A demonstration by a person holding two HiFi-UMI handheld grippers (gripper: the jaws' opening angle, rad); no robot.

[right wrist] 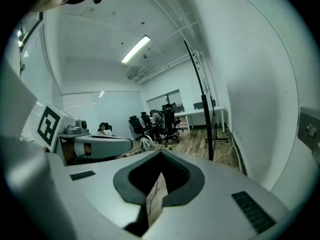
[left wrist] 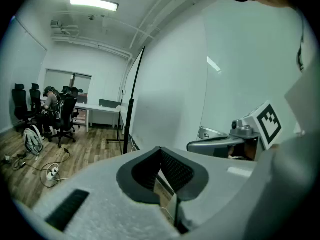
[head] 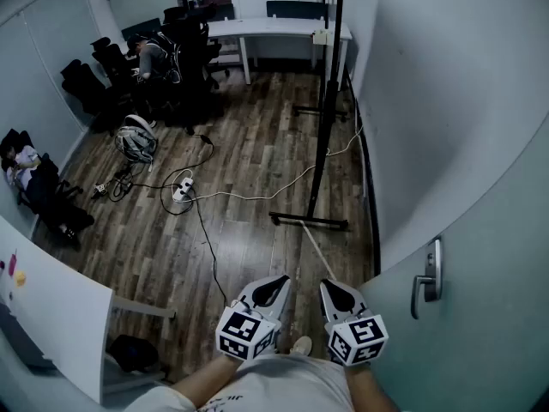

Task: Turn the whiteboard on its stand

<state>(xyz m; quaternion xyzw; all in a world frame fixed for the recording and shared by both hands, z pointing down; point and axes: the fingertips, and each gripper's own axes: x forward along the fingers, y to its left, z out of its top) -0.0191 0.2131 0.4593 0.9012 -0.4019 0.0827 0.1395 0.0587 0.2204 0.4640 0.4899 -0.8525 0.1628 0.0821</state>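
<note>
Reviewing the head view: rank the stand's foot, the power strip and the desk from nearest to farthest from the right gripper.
1. Stand's foot, just ahead of the right gripper.
2. Power strip, farther ahead and off to the left.
3. Desk, farthest, straight ahead at the top of the view.

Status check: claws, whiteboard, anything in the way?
Left claw and right claw shut, empty. Whiteboard ahead, edge-on, untouched. Cable runs past its stand.

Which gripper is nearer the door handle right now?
Right. The right gripper sits left of the door handle in the head view; the left gripper is farther left, beyond it.
</note>
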